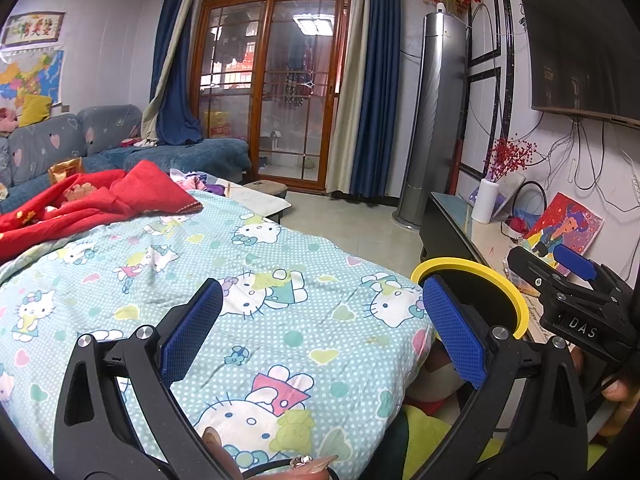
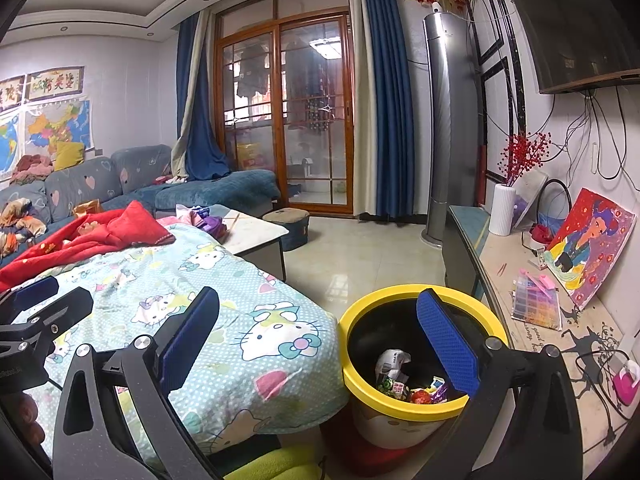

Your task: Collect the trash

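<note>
Both grippers, left gripper and right gripper, spread over patterned quilt, yellow-rimmed bin alongside.

Hello Kitty blanket spread across foreground, red quilt bunched at its far end. Blue sofa behind, yellow cushion on its back. Wood-framed glass doors with blue curtains. Tall grey air conditioner beside TV. White vase and painting on tabletop.
</note>
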### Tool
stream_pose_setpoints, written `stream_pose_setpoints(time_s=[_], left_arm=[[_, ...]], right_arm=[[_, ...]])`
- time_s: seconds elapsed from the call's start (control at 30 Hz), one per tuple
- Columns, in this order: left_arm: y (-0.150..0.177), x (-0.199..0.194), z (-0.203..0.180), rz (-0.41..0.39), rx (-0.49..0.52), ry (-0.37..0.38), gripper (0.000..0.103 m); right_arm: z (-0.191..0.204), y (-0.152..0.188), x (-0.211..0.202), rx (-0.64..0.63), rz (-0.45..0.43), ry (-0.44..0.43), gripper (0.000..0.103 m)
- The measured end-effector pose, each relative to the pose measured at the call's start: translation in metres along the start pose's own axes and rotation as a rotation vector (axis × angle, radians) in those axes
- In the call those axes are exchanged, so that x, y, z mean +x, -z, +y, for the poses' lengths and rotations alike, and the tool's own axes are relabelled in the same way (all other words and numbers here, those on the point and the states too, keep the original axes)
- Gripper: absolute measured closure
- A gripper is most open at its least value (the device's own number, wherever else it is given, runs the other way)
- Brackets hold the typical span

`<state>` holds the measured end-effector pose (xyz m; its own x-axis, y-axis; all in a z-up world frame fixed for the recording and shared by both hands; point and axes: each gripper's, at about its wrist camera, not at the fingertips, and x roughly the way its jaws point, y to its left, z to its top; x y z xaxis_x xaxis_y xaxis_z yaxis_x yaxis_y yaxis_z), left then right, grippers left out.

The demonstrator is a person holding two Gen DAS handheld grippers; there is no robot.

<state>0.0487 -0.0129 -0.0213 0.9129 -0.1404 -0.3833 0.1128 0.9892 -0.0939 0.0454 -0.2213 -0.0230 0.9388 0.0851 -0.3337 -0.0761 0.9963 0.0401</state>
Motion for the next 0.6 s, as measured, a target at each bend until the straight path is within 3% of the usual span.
stream_pose_setpoints(time_s=[0.6], left_arm=[[0.0001, 0.0006, 0.0004, 0.003, 0.001, 0.000, 0.011]], right_arm=[[-0.0002, -0.0002, -0.0002, -0.002, 0.001, 0.003, 0.007]])
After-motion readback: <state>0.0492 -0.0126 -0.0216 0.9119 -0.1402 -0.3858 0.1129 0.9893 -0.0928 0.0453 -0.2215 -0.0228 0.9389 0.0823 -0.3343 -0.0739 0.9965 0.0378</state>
